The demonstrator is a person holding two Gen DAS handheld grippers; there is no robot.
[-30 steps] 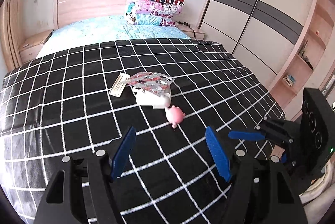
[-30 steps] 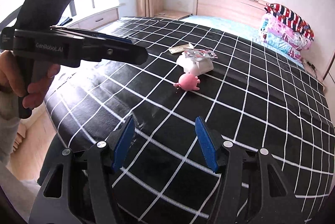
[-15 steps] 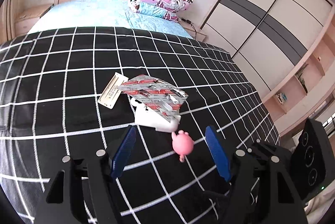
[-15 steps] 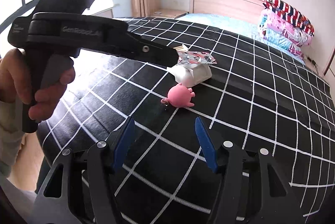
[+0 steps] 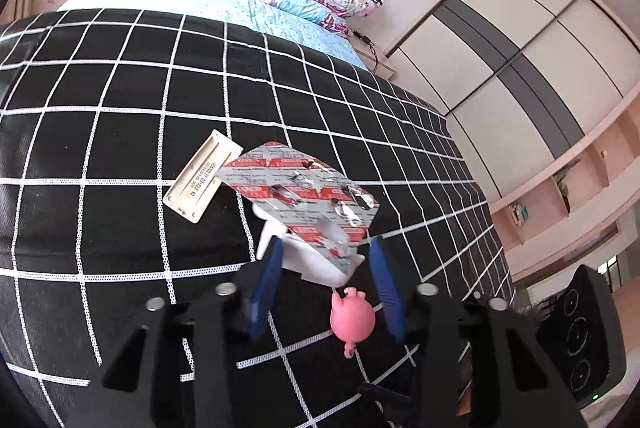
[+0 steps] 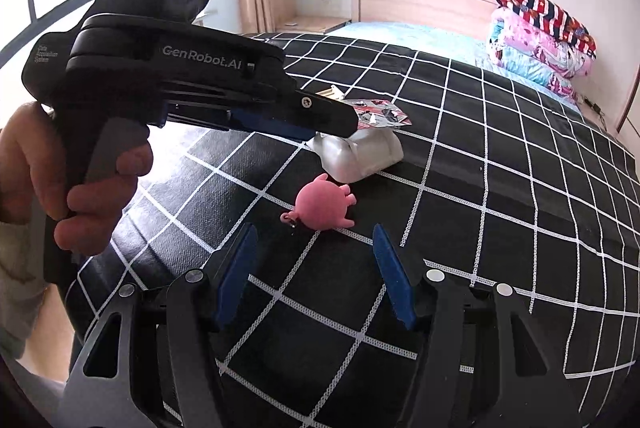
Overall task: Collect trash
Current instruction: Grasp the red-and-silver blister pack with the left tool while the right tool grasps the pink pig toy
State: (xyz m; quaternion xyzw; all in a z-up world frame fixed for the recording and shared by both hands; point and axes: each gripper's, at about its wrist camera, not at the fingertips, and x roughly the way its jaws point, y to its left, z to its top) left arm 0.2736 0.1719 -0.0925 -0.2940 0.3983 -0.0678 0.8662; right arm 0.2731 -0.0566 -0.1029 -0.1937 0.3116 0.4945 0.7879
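Left hand-held gripper (image 5: 324, 264) is closing in around the white plastic container (image 5: 316, 264) on the bed's black checked cover (image 5: 120, 212); its jaws have just been narrowing, pads not visibly pressing yet. A used blister pack (image 5: 304, 196) is lying loose atop the container and is likely to slide off. The pink pig toy (image 5: 352, 316), just beside the container, risks being nudged. Right hand-held gripper (image 6: 316, 268) is hovering half-wide, empty, near the toy.
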